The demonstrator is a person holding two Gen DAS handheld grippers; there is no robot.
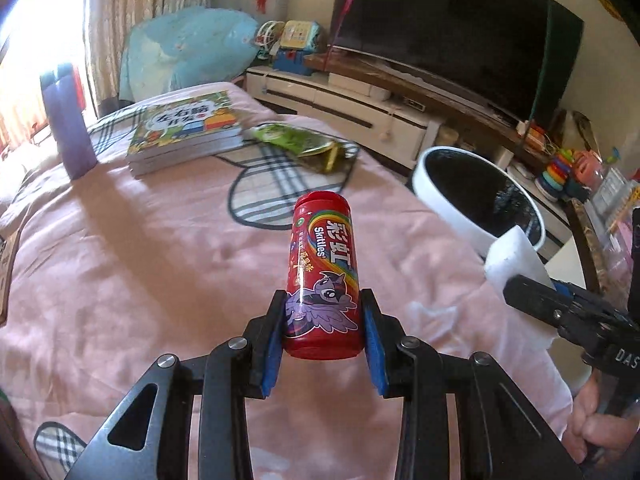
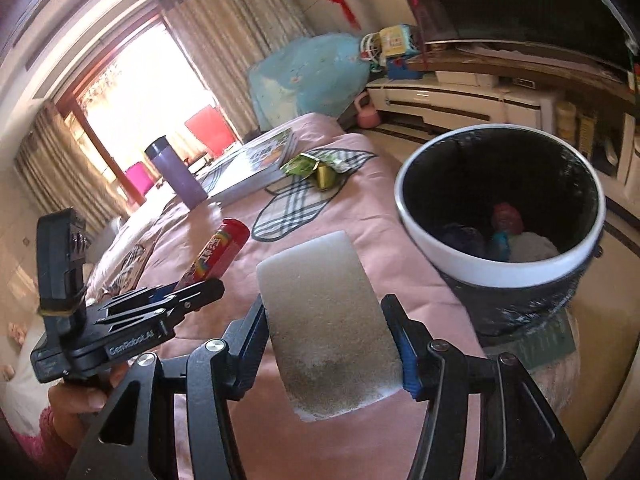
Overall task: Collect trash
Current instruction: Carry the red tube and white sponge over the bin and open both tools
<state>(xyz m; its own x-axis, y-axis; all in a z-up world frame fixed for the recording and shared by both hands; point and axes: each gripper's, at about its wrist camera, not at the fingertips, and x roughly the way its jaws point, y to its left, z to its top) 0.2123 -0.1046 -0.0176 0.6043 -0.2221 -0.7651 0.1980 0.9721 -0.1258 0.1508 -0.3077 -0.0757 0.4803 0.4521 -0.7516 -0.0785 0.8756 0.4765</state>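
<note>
My left gripper (image 1: 323, 302) is shut on a red Skittles tube (image 1: 323, 268), lifted over the pink bedspread (image 1: 132, 272). That tube (image 2: 218, 250) also shows at the left of the right wrist view, in the left gripper (image 2: 192, 294). My right gripper (image 2: 326, 316) is shut on a white sponge block (image 2: 326, 320), soiled grey at its near end. The same sponge (image 1: 516, 258) and right gripper (image 1: 532, 292) appear at the right of the left wrist view. A white-rimmed bin with a black liner (image 2: 500, 270) stands beside the bed, ahead and right of the sponge; the bin's rim (image 1: 448, 204) also shows there. A green and gold wrapper (image 1: 308, 146) lies on the bed.
A stack of children's books (image 1: 188, 132) and a purple flask (image 1: 66, 128) rest on the far part of the bed. Some trash lies inside the bin (image 2: 508, 216). A TV stand (image 1: 360, 108) with a dark screen (image 1: 452, 28) runs behind. Toys (image 1: 560, 168) crowd the right.
</note>
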